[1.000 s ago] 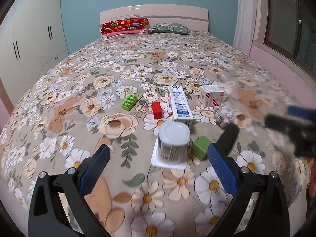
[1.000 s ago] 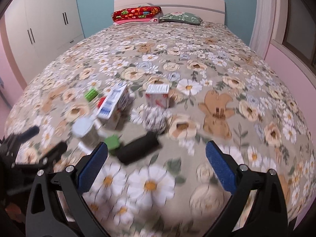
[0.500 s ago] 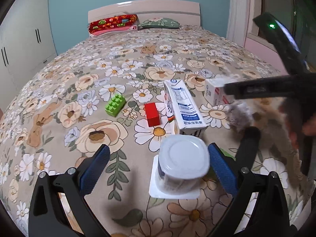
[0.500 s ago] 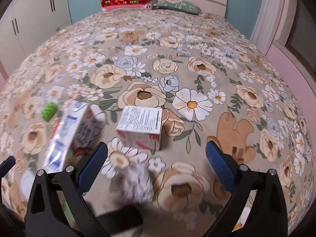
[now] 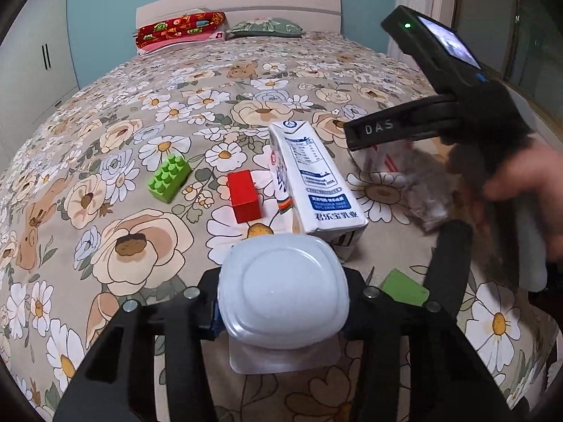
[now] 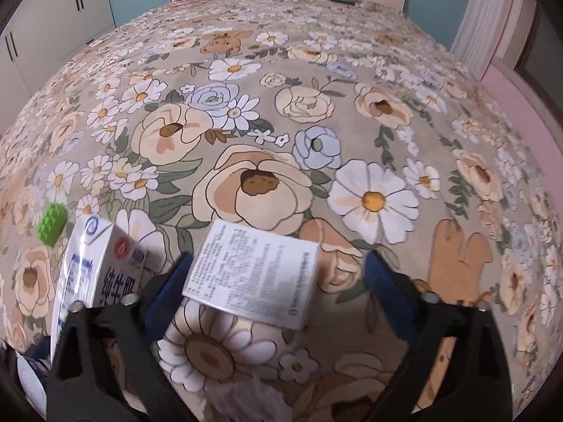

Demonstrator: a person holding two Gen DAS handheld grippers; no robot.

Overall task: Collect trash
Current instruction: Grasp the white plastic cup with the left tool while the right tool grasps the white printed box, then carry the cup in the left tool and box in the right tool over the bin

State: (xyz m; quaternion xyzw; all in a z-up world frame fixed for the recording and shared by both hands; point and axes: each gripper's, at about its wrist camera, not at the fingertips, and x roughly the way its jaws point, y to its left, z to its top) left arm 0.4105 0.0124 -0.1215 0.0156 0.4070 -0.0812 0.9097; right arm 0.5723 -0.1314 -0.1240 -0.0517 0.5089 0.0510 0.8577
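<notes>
My left gripper (image 5: pixel 281 302) is shut on a white upside-down yogurt cup (image 5: pixel 283 299) on the flowered bed. A white-and-blue milk carton (image 5: pixel 311 183) lies just beyond it, also in the right wrist view (image 6: pixel 95 267). My right gripper (image 6: pixel 278 285) is open, its blue pads either side of a small white printed box (image 6: pixel 253 279), apart from it. A crumpled tissue (image 6: pixel 246 401) lies below the box and shows blurred in the left wrist view (image 5: pixel 422 190). The right gripper's body (image 5: pixel 440 119) fills the right of that view.
A green toy brick (image 5: pixel 169 177), a red block (image 5: pixel 244 197) and a green block (image 5: pixel 404 286) lie near the carton. A black cylinder (image 5: pixel 448 267) lies right of the cup. Pillows (image 5: pixel 183 30) sit at the headboard. A wardrobe (image 5: pixel 31 70) stands left.
My left gripper moved forward and closed on the yogurt cup. My right gripper moved in over the small white box, jaws still open.
</notes>
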